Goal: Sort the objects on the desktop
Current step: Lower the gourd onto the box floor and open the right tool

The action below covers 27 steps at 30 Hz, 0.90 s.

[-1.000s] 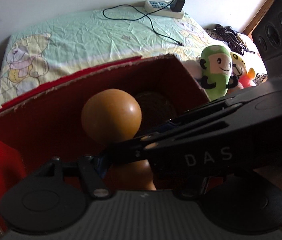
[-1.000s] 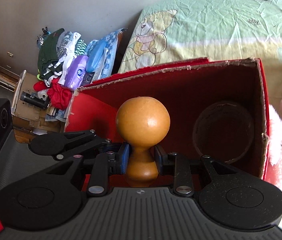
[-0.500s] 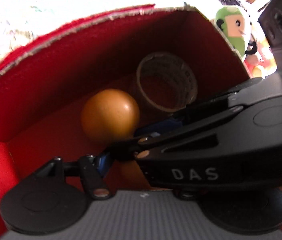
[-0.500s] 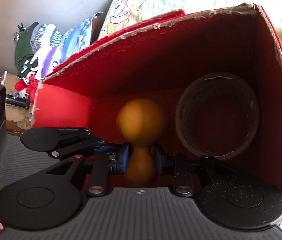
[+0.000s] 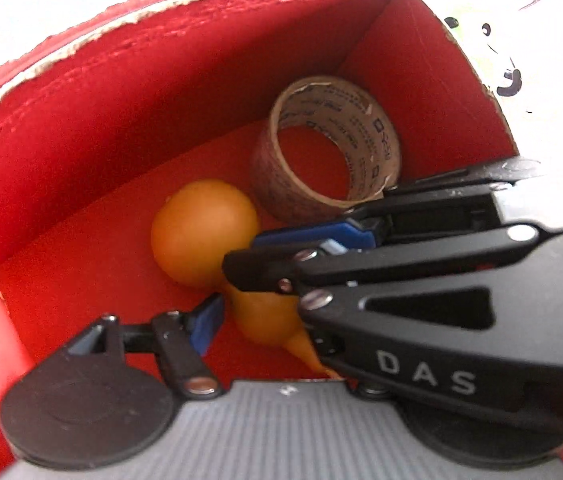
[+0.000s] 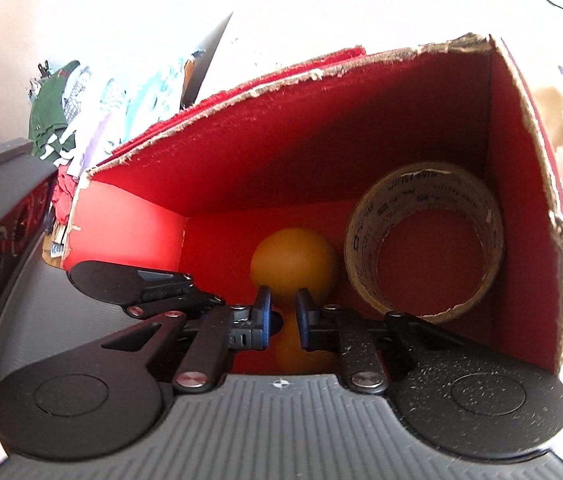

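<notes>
Both fisheye views blow out to white beyond the red box (image 6: 361, 128), whose inner walls sit shadowed. Edges bow strongly; the orange gourd (image 6: 293, 260) looks soft.

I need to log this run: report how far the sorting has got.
Done: the tape roll lies inside the red box. In hand: the right gripper holds the orange gourd-shaped piece by its neck, low inside the box, not yet released. Left: letting go and withdrawing. The plush toy outside may remain unsorted.

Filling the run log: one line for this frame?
stage: placing | right hand-held gripper: shut on wooden gourd, inside red box | left hand-held gripper: open, alongside | tape roll: in box beside gourd
</notes>
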Available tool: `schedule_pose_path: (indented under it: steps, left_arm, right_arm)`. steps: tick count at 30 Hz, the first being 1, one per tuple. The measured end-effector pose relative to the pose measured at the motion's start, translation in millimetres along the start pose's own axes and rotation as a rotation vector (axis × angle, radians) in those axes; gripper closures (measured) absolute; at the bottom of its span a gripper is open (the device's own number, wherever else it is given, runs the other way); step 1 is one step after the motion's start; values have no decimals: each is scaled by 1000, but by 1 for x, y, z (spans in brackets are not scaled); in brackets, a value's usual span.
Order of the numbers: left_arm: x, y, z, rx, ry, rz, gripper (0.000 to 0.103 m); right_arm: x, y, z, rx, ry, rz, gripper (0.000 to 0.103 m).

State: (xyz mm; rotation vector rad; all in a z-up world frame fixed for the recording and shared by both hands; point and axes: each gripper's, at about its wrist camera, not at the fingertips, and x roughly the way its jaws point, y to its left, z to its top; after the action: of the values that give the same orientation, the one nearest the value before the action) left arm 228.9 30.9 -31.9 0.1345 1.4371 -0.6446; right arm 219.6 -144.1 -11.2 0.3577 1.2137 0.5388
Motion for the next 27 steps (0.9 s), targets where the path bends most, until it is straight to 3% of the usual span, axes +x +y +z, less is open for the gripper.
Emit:
schedule_pose_path:
  steps: [14,27]
  left_arm:
    - [-6,-14,-10,51,-37,45,31]
    - [-15,-30,-23,99,-82,127,28]
  right_arm:
    - [-5,-3,-4,13,-72,58,95]
    - [-10,6,-4,23,-59,-27,94]
